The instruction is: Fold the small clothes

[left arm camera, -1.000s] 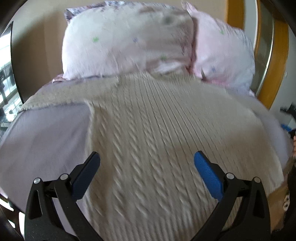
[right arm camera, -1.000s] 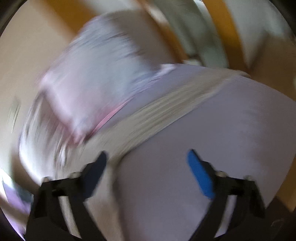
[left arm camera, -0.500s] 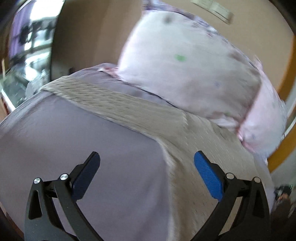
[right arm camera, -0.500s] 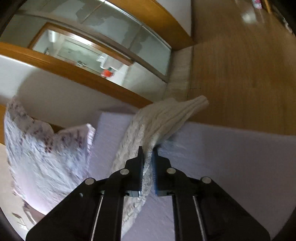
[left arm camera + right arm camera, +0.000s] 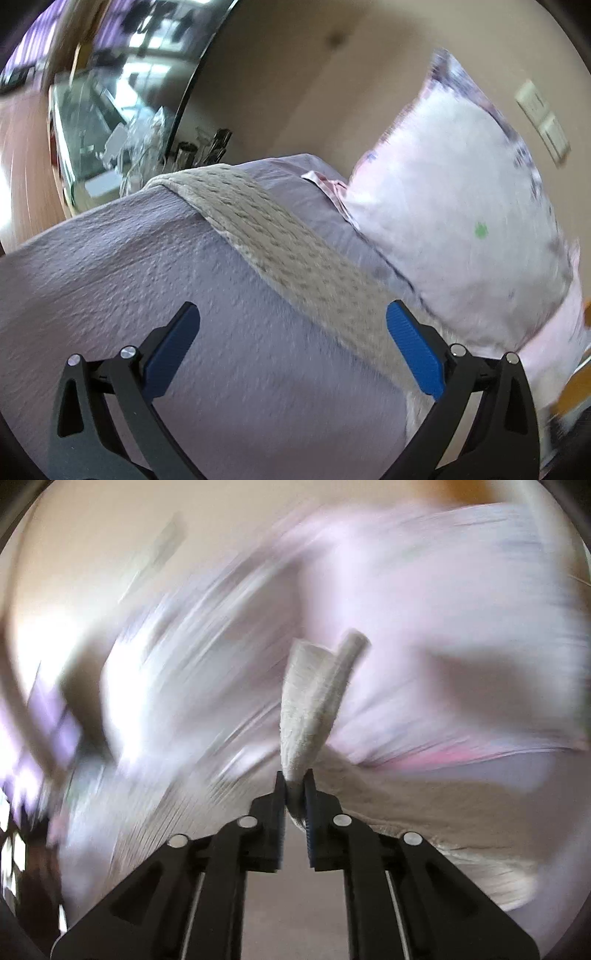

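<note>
**Right gripper pinching sweater cuff; left gripper hovering wide over the bed**

Left wrist view: the upper left is lying in glare and blur — a glass surface with clutter [image 5: 122,147] is showing there, its items too smeared to name. The left gripper [image 5: 293,347] is hanging over the lavender bedsheet [image 5: 110,280], its blue-padded fingers [image 5: 415,350] spread wide and touching nothing. The camera is tilting, so the bed is appearing to slope down toward the left. The cream knit sweater [image 5: 288,251] is lying flat on the sheet; only one long band of it, apparently a sleeve, is in frame. Its long axis is running diagonally from the far left corner of the bed down toward the right finger, where the band is passing behind that finger and getting cut off. A floral pillow [image 5: 461,221] is leaning against the beige wall [image 5: 314,74] just beyond the band, its lower right edge running out of frame.

Right wrist view: heavy motion blur is smearing nearly everything behind the fingers — pale pillow-like shapes only. The right gripper [image 5: 294,788] is standing nearly closed, clamped on a narrow end of the sweater [image 5: 314,701]. That gripped end is pointing up and away from the camera, flaring slightly at the tip. More knit is spreading lower right, blurred.
</note>
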Motion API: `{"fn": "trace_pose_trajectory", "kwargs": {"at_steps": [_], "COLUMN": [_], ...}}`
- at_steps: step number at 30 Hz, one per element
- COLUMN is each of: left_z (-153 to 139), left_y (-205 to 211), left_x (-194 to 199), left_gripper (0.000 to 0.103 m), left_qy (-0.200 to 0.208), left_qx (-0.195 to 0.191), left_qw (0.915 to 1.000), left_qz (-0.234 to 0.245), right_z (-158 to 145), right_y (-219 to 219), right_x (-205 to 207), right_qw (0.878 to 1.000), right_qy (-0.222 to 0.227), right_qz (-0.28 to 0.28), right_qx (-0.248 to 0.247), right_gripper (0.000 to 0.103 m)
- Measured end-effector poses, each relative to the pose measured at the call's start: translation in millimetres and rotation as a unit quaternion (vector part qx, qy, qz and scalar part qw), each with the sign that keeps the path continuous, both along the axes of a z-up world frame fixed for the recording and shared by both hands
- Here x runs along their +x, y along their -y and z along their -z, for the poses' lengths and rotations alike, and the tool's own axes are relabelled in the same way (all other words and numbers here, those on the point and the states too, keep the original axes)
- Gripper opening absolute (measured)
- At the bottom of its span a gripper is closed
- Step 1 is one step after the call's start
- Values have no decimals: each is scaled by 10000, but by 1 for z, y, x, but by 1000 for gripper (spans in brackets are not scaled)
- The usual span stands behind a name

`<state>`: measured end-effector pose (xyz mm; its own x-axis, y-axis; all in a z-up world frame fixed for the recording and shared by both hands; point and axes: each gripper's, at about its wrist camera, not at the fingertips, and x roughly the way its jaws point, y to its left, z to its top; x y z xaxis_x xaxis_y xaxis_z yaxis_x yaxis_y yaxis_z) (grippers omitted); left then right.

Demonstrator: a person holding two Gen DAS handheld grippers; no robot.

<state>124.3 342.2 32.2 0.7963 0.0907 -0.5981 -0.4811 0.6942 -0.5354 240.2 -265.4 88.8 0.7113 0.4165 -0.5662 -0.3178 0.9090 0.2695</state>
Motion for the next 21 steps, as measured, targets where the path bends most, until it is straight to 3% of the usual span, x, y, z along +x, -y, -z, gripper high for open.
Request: {"fn": "trace_pose_trajectory", "kwargs": {"at_steps": [2,4,5,6,8,13,14,17,18,20,21], "left_z": [3,7,10,15,19,26,28,37,37,11,-9], "left_y": [-10,-21,-26,-35,-43,-74,-79,-94,-95,-80,-63], "left_x": [7,15,19,24,29,43,45,51,52,56,60], "left_gripper": [97,94,92,87,84,74,62,7,7,6,6], "left_qy": [-55,-128,-179,-235,-188,3,3,-221,-249,-154,-51], "left_qx": [-148,-292,-377,-533,-647,-1083,-1144,-1393,-1457,-961,-532], "left_qw": [9998,9994,9989,9980,9971,9914,9901,9851,9839,9906,9953], "left_qz": [-78,-156,-196,-254,-356,-728,-812,-979,-1008,-965,-807], "right_z": [33,49,48,43,34,22,22,24,27,27,27], "right_y": [-69,-99,-100,-92,-70,-3,7,34,42,58,63], "right_x": [5,-6,-14,-19,-25,-23,-26,-33,-35,-39,-38], "right_qw": [9920,9850,9856,9885,9933,9989,9992,9990,9986,9976,9973], "right_qy": [-778,-948,-854,-686,-481,-356,-368,-390,-404,-423,-416], "right_qz": [-936,-1359,-1370,-1257,-986,-292,-180,103,165,289,330], "right_qx": [-334,-482,-505,-496,-357,-19,25,209,284,461,512], "right_gripper": [18,21,31,51,70,72,72,72,72,72,72]}}
